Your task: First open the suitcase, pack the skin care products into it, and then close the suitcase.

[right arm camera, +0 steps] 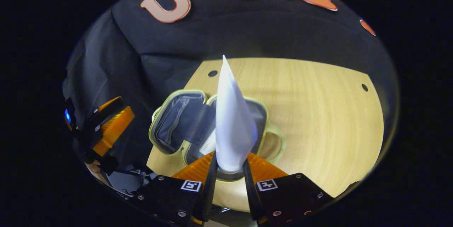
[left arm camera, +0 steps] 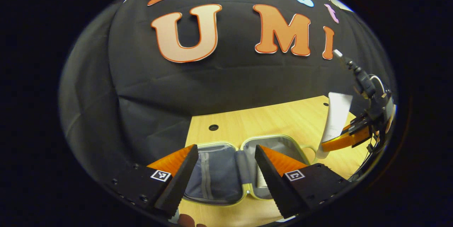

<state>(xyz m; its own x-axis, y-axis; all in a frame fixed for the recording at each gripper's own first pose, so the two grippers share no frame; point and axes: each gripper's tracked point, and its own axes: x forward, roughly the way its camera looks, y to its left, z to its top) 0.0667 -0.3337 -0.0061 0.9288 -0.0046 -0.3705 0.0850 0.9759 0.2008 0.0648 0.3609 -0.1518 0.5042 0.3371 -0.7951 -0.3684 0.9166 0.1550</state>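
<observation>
**Tube held over the open case**

Left gripper view: the small yellow-green-rimmed suitcase with grey fabric lining lies open flat on the pale wooden worktop, both halves up. The left gripper hangs above it, fingers spread, nothing between them. At right, the right gripper carries a white soft plastic tube.

Right gripper view: the right gripper pinches the tube near its capped end, crimped end pointing away, above the suitcase.

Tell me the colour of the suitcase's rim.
Pale yellow-green rim, clearest in the right gripper view.
</observation>
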